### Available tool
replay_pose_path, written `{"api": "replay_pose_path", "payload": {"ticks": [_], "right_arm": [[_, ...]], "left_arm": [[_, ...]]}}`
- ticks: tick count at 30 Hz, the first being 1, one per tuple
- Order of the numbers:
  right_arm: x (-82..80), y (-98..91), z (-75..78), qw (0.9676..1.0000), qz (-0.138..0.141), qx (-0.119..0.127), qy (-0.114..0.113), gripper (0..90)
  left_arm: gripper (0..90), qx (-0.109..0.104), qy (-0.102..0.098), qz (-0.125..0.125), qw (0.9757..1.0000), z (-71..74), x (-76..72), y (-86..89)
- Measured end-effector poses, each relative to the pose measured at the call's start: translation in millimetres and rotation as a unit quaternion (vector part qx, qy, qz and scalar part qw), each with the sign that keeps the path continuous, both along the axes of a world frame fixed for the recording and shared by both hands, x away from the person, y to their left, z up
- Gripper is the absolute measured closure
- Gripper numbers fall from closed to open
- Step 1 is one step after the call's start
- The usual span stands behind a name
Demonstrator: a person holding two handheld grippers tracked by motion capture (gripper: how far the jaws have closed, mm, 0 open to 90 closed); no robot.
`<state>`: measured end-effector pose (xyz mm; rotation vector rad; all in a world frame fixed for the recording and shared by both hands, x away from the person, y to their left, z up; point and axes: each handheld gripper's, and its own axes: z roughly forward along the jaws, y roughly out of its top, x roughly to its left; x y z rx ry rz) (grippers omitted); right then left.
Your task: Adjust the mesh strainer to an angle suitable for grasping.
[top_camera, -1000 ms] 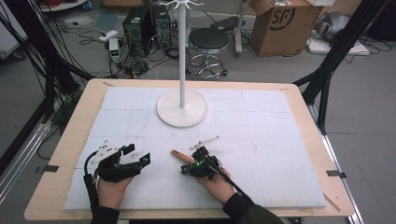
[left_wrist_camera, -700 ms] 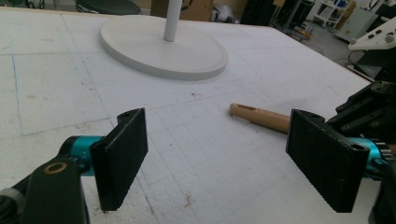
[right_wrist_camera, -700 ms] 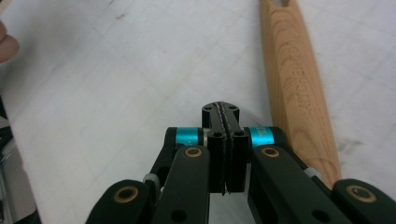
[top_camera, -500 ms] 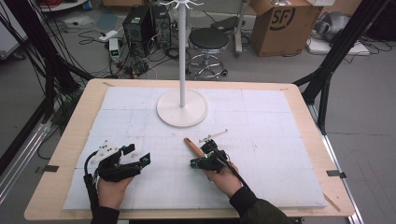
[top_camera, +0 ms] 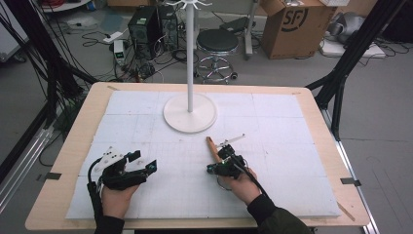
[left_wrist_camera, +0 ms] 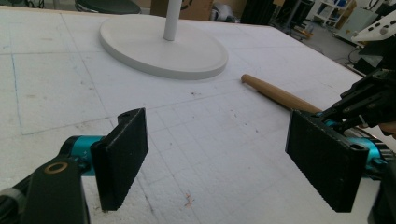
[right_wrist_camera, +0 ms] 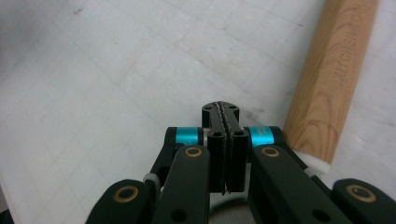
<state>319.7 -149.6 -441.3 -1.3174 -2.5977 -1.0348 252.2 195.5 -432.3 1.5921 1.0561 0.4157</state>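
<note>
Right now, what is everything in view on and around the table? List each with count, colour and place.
Wooden handle: one, tan, on the foam sheet beside the right gripper, pointing toward the stand.
Stand: one, white, round base and upright pole, at the far middle of the sheet.
Foam sheet: one, white, covering the tabletop.
Table: one, light wood.
Stool: one, black seat, on the floor beyond the table.
Cardboard box: one, brown, on the floor at far right.
Left gripper: one, black, jaws wide apart, near left.
Right gripper: one, black, jaws closed together, nothing visible between them.
</note>
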Motion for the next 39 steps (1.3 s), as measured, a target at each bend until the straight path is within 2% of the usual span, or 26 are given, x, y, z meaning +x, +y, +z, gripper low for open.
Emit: {"api": "replay_pose_path", "payload": {"ticks": [13,22,39], "right_arm": [[-5.6,-15.9,0.6,1.0,-0.006,-0.002,-0.001,90.0],[-15.1,-38.1,0.6,0.9999,-0.01,0.002,0.001,90.0],[-19.1,-70.5,0.6,0.9997,-0.019,0.012,0.014,90.0]], "left_arm": [[21.7,-0.001,0.002,0.0,1.0,-0.5,0.1,-0.4],[21.8,0.004,0.001,-0.001,1.0,-0.3,0.1,-1.3],[21.9,0.005,0.004,0.0,1.0,-2.0,0.2,-1.8]]}}
